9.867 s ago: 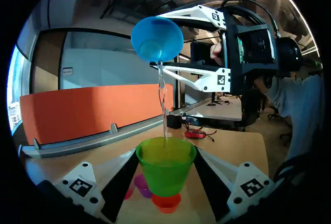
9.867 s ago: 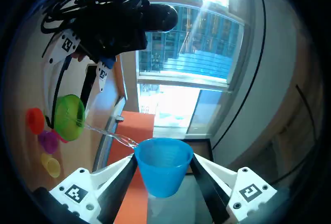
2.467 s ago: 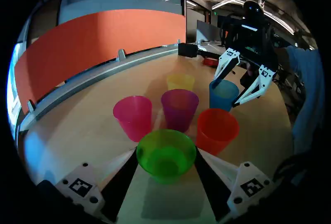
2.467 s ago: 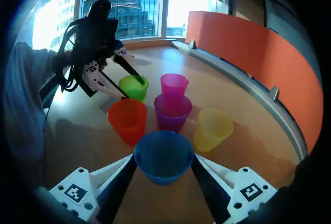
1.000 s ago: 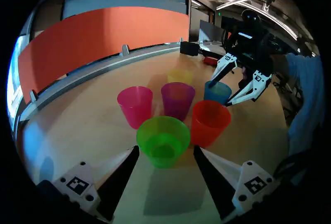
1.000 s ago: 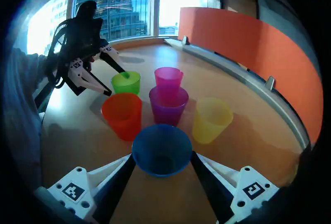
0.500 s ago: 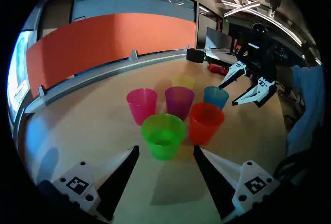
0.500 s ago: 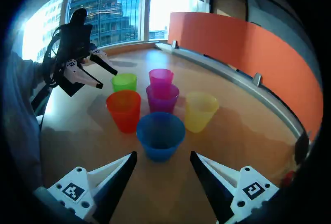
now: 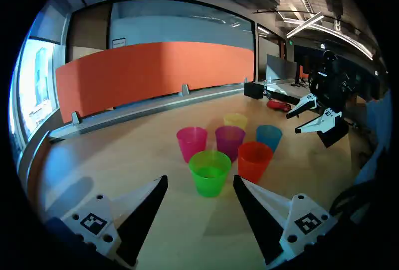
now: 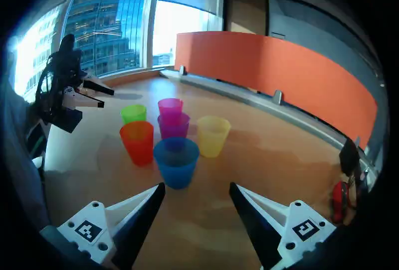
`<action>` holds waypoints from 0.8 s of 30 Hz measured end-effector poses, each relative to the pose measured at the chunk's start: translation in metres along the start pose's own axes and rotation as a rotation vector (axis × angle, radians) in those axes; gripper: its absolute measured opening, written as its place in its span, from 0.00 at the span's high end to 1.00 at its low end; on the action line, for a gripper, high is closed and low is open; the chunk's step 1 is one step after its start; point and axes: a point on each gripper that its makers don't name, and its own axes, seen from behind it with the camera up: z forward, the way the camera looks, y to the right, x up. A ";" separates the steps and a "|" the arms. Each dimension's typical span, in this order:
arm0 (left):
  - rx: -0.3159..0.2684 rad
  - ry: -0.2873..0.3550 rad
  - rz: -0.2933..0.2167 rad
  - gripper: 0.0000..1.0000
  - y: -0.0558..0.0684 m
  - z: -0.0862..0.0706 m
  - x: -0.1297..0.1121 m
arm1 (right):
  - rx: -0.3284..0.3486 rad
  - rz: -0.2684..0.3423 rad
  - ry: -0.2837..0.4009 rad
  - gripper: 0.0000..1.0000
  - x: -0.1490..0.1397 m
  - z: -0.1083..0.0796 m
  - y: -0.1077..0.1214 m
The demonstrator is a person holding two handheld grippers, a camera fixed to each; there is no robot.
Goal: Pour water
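Note:
Several coloured plastic cups stand upright in a tight group on the wooden table (image 9: 149, 140). The green cup (image 9: 210, 173) holds a little water and stands just beyond my open left gripper (image 9: 199, 178), untouched by its fingers. Behind it are an orange cup (image 9: 254, 160), a pink cup (image 9: 192, 143), a purple cup (image 9: 230, 142), a yellow cup (image 9: 235, 120) and the blue cup (image 9: 269, 136). In the right gripper view the blue cup (image 10: 175, 163) stands ahead of my open right gripper (image 10: 196, 186), free of it. The green cup (image 10: 133, 114) is at the back left.
An orange partition (image 9: 159, 70) and a metal rail run along the table's far edge. A red object (image 10: 340, 195) and a black box (image 9: 253, 89) lie near the table's end. The right gripper (image 9: 293, 124) hovers right of the cups; the left gripper (image 10: 107, 99) hovers at their left.
Earlier the raised blue cup poured water into the held green cup. Both cups then came down on the table; both grippers let go and pulled back and up.

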 end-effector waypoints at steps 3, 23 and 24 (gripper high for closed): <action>0.036 0.047 -0.012 0.02 -0.004 -0.008 0.009 | -0.045 0.008 0.043 0.00 0.008 -0.009 0.005; 0.317 0.273 0.001 0.02 -0.036 -0.052 0.053 | -0.379 0.098 0.309 0.00 0.061 -0.054 0.051; 0.326 0.280 -0.001 0.02 -0.036 -0.053 0.054 | -0.395 0.102 0.320 0.00 0.063 -0.056 0.053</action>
